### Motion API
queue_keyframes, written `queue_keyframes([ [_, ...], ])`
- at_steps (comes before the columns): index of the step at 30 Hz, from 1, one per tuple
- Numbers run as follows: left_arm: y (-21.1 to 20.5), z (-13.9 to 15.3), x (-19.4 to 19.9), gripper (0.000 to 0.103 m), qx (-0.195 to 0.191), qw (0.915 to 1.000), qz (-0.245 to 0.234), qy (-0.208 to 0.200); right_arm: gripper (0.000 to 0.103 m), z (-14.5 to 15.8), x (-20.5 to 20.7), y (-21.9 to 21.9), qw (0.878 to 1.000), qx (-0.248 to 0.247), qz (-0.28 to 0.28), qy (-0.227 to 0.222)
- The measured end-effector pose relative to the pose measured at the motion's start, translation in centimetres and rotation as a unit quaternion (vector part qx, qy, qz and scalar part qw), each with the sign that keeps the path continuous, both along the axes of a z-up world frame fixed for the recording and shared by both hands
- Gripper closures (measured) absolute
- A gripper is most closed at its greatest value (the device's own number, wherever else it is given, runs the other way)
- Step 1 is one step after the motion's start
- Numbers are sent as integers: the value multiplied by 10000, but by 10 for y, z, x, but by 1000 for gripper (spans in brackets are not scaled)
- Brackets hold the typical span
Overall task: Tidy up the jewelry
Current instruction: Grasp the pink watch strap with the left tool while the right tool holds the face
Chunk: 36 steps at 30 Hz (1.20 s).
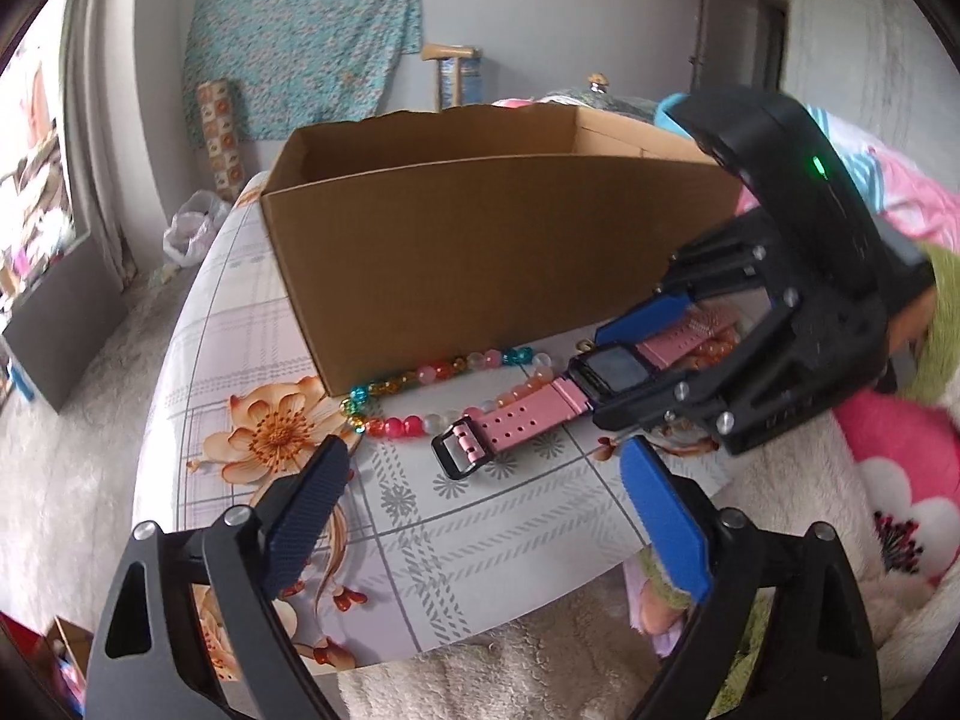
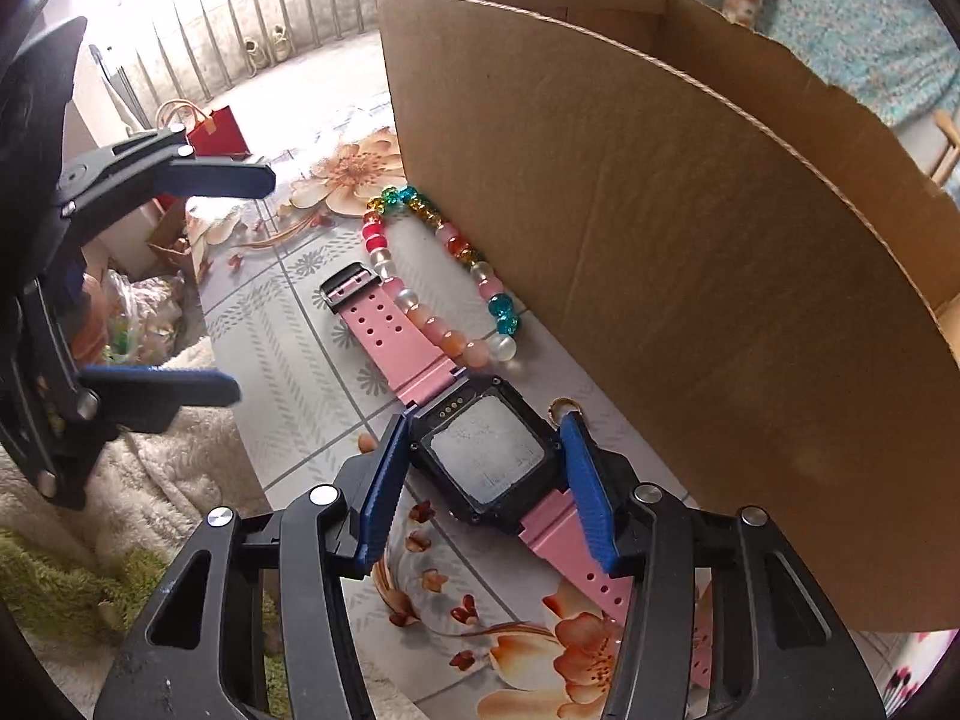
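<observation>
A pink-strapped watch (image 1: 522, 414) with a black square case (image 2: 489, 456) lies on the floral tablecloth (image 1: 450, 516) in front of a brown cardboard box (image 1: 480, 252). A string of coloured beads (image 1: 432, 390) lies between the watch and the box, also in the right wrist view (image 2: 444, 276). My right gripper (image 2: 483, 450) has its blue pads on both sides of the watch case, and it also shows in the left wrist view (image 1: 624, 360). My left gripper (image 1: 480, 504) is open and empty, just short of the strap's buckle (image 1: 453, 450); it shows at the left of the right wrist view (image 2: 240, 282).
The open box (image 2: 690, 252) stands close behind the jewelry. The small table's front edge (image 1: 480, 630) is near, with a cream fluffy cover below. A pink flowered cushion (image 1: 900, 480) lies at the right. Bags and a red box (image 2: 216, 132) sit on the floor.
</observation>
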<state>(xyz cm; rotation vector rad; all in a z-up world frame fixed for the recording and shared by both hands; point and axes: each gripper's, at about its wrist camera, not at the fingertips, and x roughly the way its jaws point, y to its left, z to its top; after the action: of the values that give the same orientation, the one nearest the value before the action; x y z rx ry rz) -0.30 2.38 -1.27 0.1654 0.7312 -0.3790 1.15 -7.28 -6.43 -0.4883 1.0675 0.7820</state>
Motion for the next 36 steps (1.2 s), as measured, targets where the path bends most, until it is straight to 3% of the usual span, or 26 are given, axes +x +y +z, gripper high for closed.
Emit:
queue_keyframes([
  [6, -25, -7, -2, 29, 581, 9968, -501, -220, 55, 7, 12, -15, 9974, 440, 178, 537],
  [11, -53, -20, -5, 43, 1317, 9870, -806, -456, 55, 26, 20, -24, 9913, 747, 503, 959],
  [14, -65, -29, -3, 59, 1650, 9810, -858, -550, 55, 31, 20, -21, 9884, 944, 599, 1033],
  [17, -71, -35, 2, 84, 1808, 9791, -709, -598, 55, 33, 20, -22, 9888, 1023, 529, 953],
  [18, -71, -35, 7, 93, 1782, 9805, -618, -561, 55, 34, 18, -17, 9894, 1023, 457, 926],
  [19, -68, -35, 14, 95, 1605, 9844, -587, -429, 53, 33, 12, -18, 9899, 1057, 299, 896],
  [22, -63, -32, 24, 96, 1179, 9917, -481, -164, 45, 36, 0, -31, 9878, 1352, -207, 748],
  [25, -60, -30, 32, 97, 1075, 9931, -458, -60, 44, 48, -19, -56, 9862, 1451, -709, 353],
  [28, -57, -28, 38, 97, 923, 9946, -471, 51, 44, 48, -39, -60, 9892, 1108, -955, -115],
  [31, -53, -22, 40, 97, 753, 9959, -489, 118, 48, 40, -62, -43, 9925, 422, -857, -765],
  [34, -50, -17, 41, 97, 603, 9968, -493, 162, 59, 25, -75, -25, 9881, -174, -756, -1327],
  [36, -51, -12, 41, 97, 514, 9973, -494, 178, 61, 16, -75, -21, 9853, -322, -789, -1478],
])
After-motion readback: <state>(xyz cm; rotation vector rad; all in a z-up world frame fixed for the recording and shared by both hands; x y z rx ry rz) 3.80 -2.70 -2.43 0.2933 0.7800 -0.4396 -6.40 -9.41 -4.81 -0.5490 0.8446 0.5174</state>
